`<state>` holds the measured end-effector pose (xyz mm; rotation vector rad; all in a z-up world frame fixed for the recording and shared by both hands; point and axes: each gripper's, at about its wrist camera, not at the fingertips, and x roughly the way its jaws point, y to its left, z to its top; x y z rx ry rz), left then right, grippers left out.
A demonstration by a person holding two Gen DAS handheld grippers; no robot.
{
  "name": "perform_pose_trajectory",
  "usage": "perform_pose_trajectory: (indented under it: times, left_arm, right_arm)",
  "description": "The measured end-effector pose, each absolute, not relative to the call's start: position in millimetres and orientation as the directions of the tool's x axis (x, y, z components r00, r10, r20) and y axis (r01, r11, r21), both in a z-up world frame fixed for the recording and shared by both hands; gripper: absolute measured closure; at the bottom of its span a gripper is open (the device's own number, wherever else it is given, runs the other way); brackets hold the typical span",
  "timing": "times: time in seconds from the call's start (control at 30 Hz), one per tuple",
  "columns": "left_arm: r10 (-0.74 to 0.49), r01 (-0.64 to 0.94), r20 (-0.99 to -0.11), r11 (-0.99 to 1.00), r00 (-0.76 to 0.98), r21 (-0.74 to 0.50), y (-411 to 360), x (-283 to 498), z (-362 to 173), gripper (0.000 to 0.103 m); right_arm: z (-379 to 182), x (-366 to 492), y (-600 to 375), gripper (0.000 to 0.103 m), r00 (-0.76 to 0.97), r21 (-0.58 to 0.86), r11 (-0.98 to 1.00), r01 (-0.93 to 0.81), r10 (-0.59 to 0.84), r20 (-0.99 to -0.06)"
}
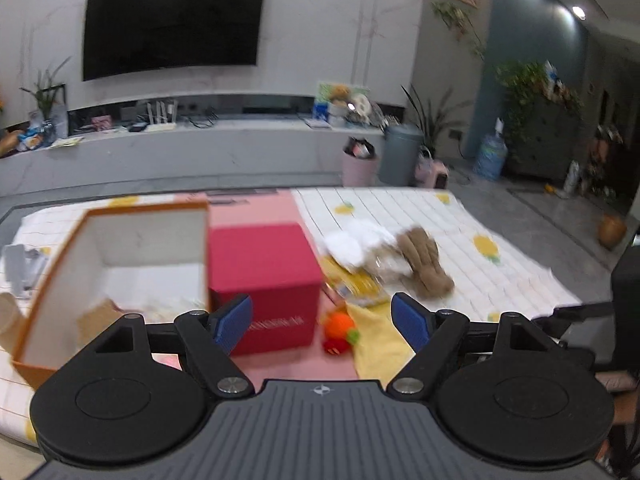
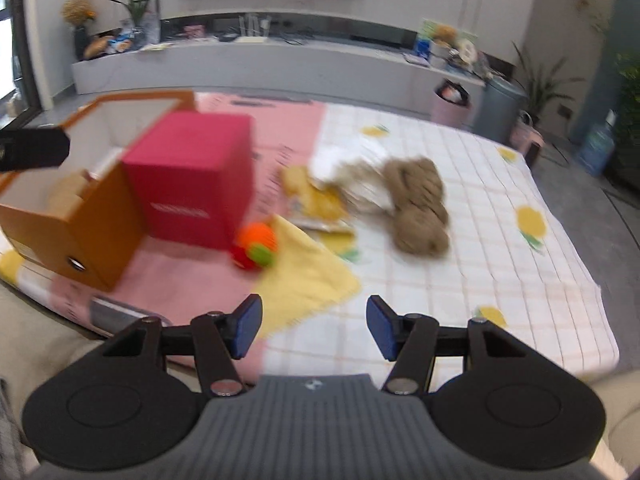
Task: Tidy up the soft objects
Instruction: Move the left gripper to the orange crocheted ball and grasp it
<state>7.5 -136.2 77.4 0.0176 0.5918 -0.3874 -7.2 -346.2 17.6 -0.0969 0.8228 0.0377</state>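
Both views are blurred. In the left wrist view the left gripper (image 1: 322, 322) is seen at the bottom centre, its jaws spread wide with nothing gripped; the red box (image 1: 266, 280) and the orange toy (image 1: 340, 326) are seen through the gap, beyond the blue pads (image 1: 234, 322).

In the right wrist view the right gripper (image 2: 314, 326) is seen at the bottom centre, its jaws apart and empty, held over the near edge of the yellow cloth (image 2: 308, 276) and the quilt (image 2: 500, 280).

The orange box (image 2: 84, 236) is seen open at the left of that frame, with the red box touching its right side. The orange toy lies at the red box's lower right corner, on the yellow cloth's edge. At centre right, a brown plush (image 2: 420, 204) is laid on the quilt beside a white soft thing (image 2: 340, 160) and a yellow packet (image 2: 316, 200); whether these touch cannot be told. A pink mat (image 2: 192, 276) is spread under the boxes.
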Motion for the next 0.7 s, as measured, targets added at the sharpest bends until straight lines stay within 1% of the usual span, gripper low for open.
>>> perform_pose_trajectory:
  times: [0.07, 0.2, 0.3, 0.43, 0.5, 0.6, 0.7]
  left_arm:
    - [-0.343, 0.372, -0.567, 0.926, 0.749, -0.069, -149.1, 11.9, 60.1, 0.010]
    - [-0.326, 0.373, -0.591, 0.927, 0.738, -0.045, -162.7, 19.7, 22.1, 0.010]
    - [-0.282, 0.358, -0.598, 0.934, 0.751, 0.009, -165.9, 22.2, -8.2, 0.010]
    - [-0.309, 0.435, -0.602, 0.898, 0.736, 0.071, -171.0, 27.5, -41.4, 0.010]
    - [-0.329, 0.456, -0.571, 0.886, 0.752, 0.089, -173.2, 28.2, -52.3, 0.010]
    - [-0.393, 0.480, -0.482, 0.875, 0.783, 0.065, -173.4, 27.9, -63.4, 0.010]
    - [-0.380, 0.474, -0.466, 0.875, 0.799, 0.099, -187.3, 37.1, -69.4, 0.010]
  right_arm:
    - [5.4, -7.8, -361.7, 0.041, 0.673, -0.044, 0.998, -0.055, 0.005, -0.739]
    - [-16.5, -3.7, -376.8, 0.040, 0.653, 0.010, 0.999, -0.047, 0.038, -0.757]
    - [-31.1, 1.9, -376.2, 0.040, 0.639, -0.009, 0.999, -0.050, 0.025, -0.769]
    - [-49.5, 9.6, -370.6, 0.040, 0.598, -0.015, 0.996, -0.086, 0.039, -0.800]
    - [-55.7, 11.2, -365.1, 0.040, 0.579, -0.030, 0.995, -0.098, 0.033, -0.815]
    - [-58.8, 11.9, -362.9, 0.040, 0.592, -0.009, 0.997, -0.072, 0.036, -0.805]
    - [-63.7, 17.3, -364.2, 0.041, 0.575, 0.041, 0.997, -0.063, 0.070, -0.815]
